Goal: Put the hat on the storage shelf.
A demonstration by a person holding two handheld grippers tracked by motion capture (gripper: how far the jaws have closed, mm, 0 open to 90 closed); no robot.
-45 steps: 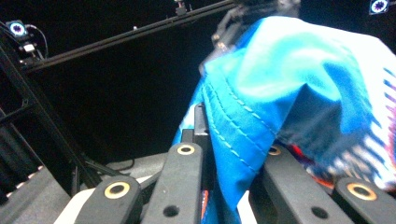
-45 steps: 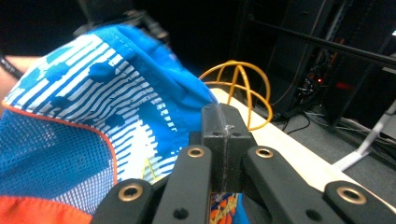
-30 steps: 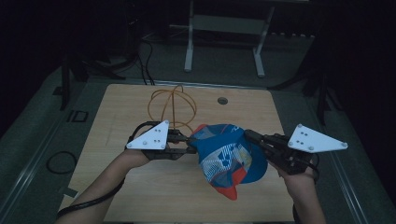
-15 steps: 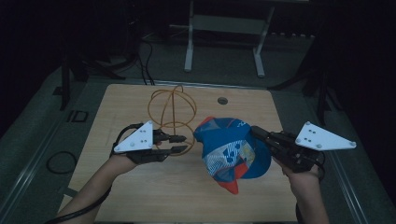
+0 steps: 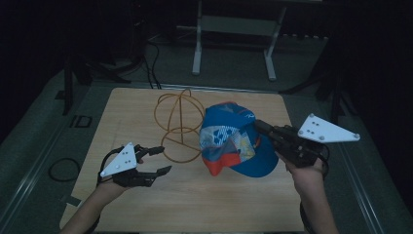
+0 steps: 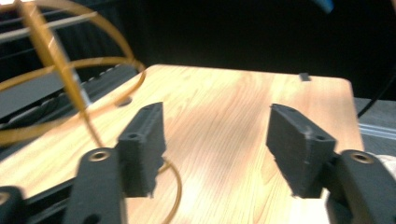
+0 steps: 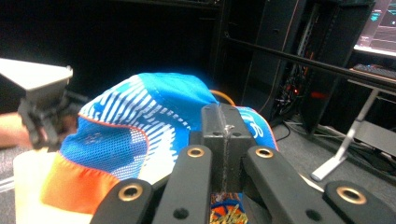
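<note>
A blue patterned cap [image 5: 229,139] with an orange brim hangs just above the wooden table [image 5: 126,112], right beside a golden wire frame [image 5: 179,122]. My right gripper [image 5: 263,127] is shut on the cap's right rear edge. In the right gripper view the jaws [image 7: 223,126] pinch the cap's blue fabric [image 7: 140,116]. My left gripper [image 5: 165,159] hovers open near the table's front left, apart from the cap, with its tips close to the frame's base ring. In the left gripper view the open gripper [image 6: 217,135] has nothing in it, and the wire frame [image 6: 60,79] curves past at the left.
Bare wood [image 5: 195,200] lies in front of the cap. Beyond the table's far edge stands a white metal stand [image 5: 234,44], with cables on the dark floor. A cable loop [image 5: 63,168] lies off the left edge.
My left gripper has let go of the cap, opened, and pulled back to the front left. The right gripper has carried the cap slightly back, next to the wire frame.
</note>
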